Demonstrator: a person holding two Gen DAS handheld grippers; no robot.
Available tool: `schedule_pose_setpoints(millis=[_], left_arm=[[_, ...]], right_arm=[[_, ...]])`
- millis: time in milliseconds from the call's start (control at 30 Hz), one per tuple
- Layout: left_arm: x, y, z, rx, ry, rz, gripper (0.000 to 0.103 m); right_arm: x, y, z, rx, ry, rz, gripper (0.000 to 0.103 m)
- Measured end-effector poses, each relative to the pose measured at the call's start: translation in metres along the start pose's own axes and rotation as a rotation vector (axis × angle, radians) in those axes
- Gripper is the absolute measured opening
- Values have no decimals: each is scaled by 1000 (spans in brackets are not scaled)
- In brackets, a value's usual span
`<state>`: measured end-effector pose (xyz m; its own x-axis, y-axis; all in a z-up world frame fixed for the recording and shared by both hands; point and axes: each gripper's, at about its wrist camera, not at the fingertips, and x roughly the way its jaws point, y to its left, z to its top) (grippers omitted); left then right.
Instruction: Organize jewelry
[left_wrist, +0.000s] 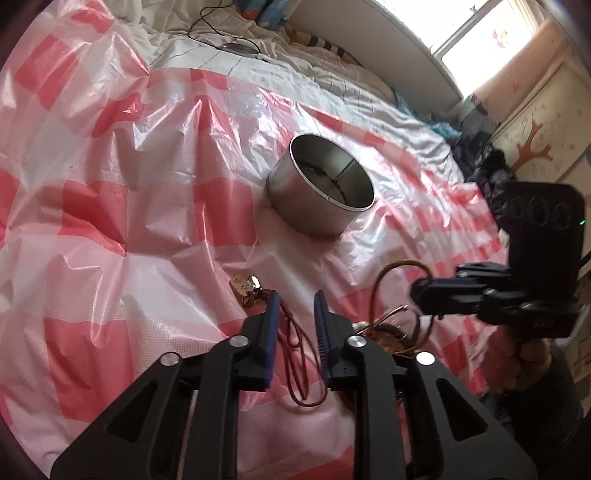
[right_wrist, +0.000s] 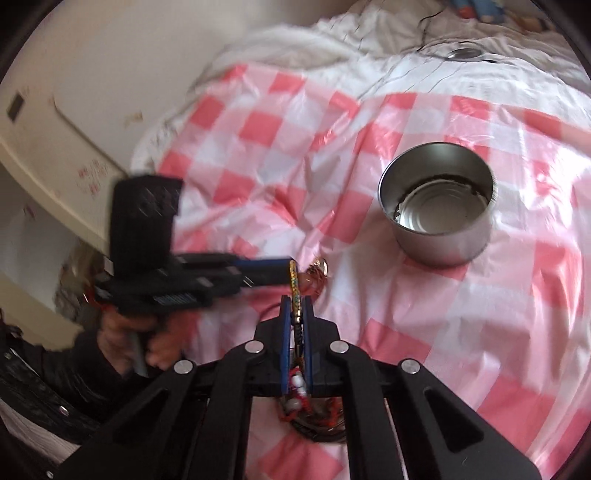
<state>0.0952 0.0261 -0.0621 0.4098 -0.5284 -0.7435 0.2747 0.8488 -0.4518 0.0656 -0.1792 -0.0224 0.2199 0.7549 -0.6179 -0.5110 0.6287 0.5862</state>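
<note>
Jewelry (left_wrist: 388, 325) lies heaped on the checked sheet (left_wrist: 110, 184) near the tin (left_wrist: 317, 184). Right gripper (right_wrist: 296, 306) pinches a beaded bracelet (right_wrist: 294, 284); left gripper (left_wrist: 295, 299) stands spread over a red cord (left_wrist: 299, 354).

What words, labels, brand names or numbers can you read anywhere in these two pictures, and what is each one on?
No text can be read in either view.
Red marks on the cream wall panel: too blurred to read.
Small charm on the checked sheet: faint marks, too small to read.
Metal tin: bare, no label showing.
Cabinet: a painted tree, no words.
</note>
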Motion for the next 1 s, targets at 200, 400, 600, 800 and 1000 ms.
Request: schedule_pose_setpoints(millis=[200, 400, 600, 800, 1000], left_arm=[[12, -18, -10, 144, 13, 152, 25], [8, -11, -8, 141, -1, 197, 24], [19, -23, -14, 234, 44, 237, 39], [23, -22, -15, 226, 66, 189, 15], [8, -16, -10, 150, 14, 60, 14]], right_arm=[[-33, -7, -17, 118, -191, 89, 7], [-12, 3, -8, 25, -59, -83, 68], [28, 21, 10, -190, 110, -265, 70], [56, 2, 13, -172, 248, -147, 5], [8, 7, 6, -11, -34, 98, 4]])
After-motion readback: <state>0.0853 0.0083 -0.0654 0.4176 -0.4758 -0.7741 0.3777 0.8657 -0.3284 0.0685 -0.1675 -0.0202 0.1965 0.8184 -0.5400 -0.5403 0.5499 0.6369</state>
